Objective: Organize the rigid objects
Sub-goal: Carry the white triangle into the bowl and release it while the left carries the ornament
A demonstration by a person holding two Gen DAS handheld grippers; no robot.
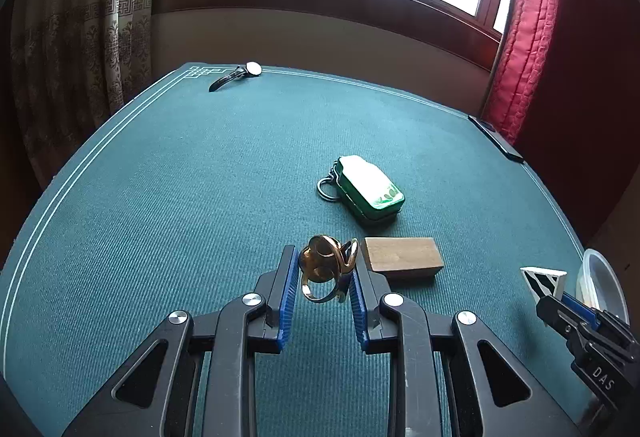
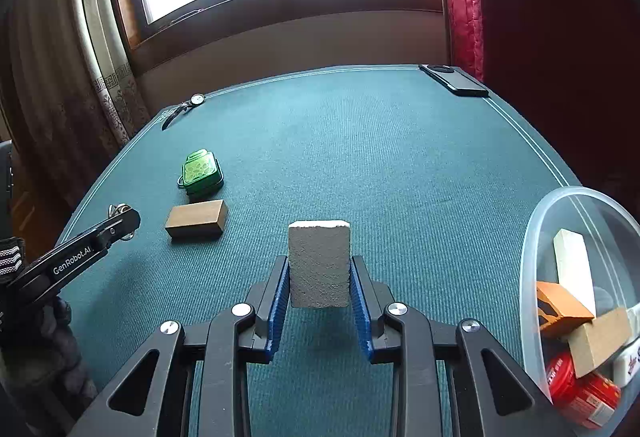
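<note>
My left gripper is shut on a brass-coloured metal ring piece, held just above the green table cloth. Close to its right lie a brown wooden block and, farther off, a green tin with a key ring. My right gripper is shut on a grey-white block, lifted over the cloth. To its right stands a clear plastic tub with several blocks and a red tin inside. In the right wrist view the left gripper sits by the wooden block and green tin.
A wristwatch lies at the far left corner of the table and a dark phone at the far right edge. A curtain hangs left, a red quilted cloth right, a window behind.
</note>
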